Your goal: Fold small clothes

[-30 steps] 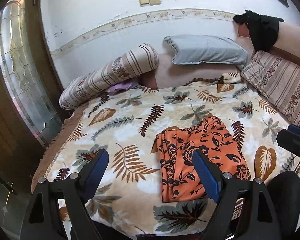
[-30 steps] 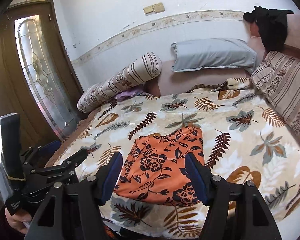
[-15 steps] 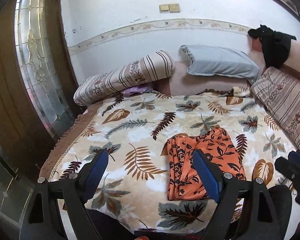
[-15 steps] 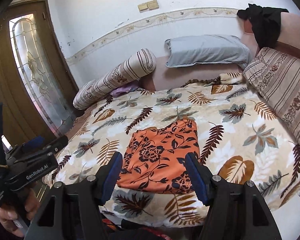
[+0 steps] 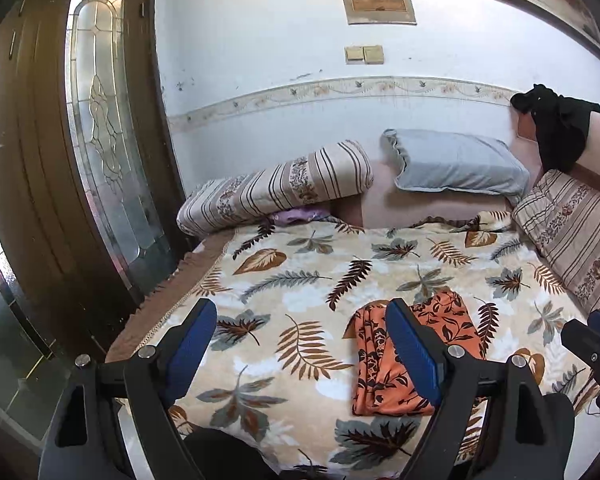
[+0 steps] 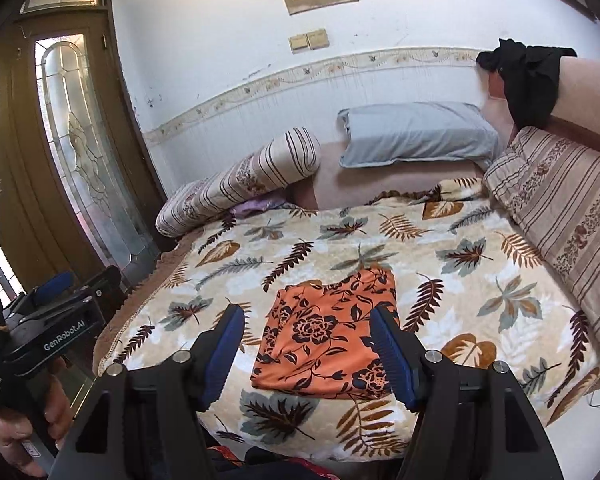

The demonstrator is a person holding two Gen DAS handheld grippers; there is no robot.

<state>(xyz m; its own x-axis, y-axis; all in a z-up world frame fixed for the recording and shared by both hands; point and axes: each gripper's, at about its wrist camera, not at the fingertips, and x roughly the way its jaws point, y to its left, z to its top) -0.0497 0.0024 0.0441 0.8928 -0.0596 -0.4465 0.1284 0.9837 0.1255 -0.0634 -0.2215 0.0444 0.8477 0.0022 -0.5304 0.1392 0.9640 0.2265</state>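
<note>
An orange garment with a black flower print (image 6: 332, 332) lies folded into a flat rectangle on the leaf-patterned blanket (image 6: 480, 264), near the bed's front edge. The left wrist view shows the same garment (image 5: 384, 364) right of centre. My left gripper (image 5: 300, 344) is open above the blanket, well back from the cloth, nothing between its blue pads. My right gripper (image 6: 308, 344) is open too, raised in front of the garment and not touching it. The left gripper (image 6: 56, 320), held by a hand (image 6: 16, 440), also shows at the right wrist view's left edge.
A striped bolster (image 5: 276, 188) and a grey pillow (image 5: 456, 168) lie at the head of the bed. A striped cushion (image 6: 560, 208) lines the right side, with a black cloth (image 6: 528, 76) draped above it. A wooden door with a glass pane (image 5: 100, 140) stands left.
Both grippers have risen and drawn back from the bed, so the folded garment looks smaller and lower in both views. The garment itself has not moved. Jaws kept their width.
</note>
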